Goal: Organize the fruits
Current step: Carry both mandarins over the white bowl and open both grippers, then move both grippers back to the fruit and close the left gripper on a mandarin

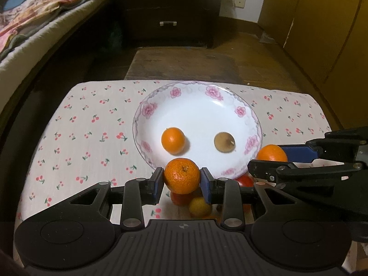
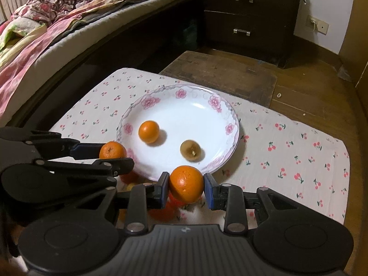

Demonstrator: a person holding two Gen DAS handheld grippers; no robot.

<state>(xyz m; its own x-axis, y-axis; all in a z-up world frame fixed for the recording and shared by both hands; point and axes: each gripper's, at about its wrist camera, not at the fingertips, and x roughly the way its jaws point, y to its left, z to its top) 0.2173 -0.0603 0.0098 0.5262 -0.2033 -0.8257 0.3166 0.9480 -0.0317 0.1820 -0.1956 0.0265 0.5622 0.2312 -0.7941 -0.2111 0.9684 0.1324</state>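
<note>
My left gripper [image 1: 182,179] pinches a rough-skinned mandarin [image 1: 182,176] between its blue pads, stem end facing the camera, held above the near rim of a flowered plate [image 1: 230,105]. My right gripper [image 2: 186,184] clamps a smoother orange [image 2: 186,183] the same way, both pads pressed flat against its sides, at the plate's near edge. Neither claw has much gap to spare; each is closed down to the width of its fruit.

From the left wrist, the right gripper reaches in from the right side with its orange [image 1: 271,153] showing beside the plate rim. From the right wrist, the left gripper [image 2: 112,154] comes in from the left, its mandarin [image 2: 112,150] just beside the plate [image 2: 138,105].

Two pieces of fruit already lie on the white plate, apart from each other: a small orange [image 1: 173,140] on the left and a brown round fruit [image 1: 224,142] with a short stem on the right.

Below my left gripper, loose fruit sits on the cherry-print cloth [image 1: 80,126]: a red one [image 1: 245,180], a small yellow one [image 1: 199,206] and another reddish one partly hidden under the mandarin. Beyond the table stand a dark drawer chest [image 1: 169,7] and a bed [image 1: 34,23] with rumpled covers.
</note>
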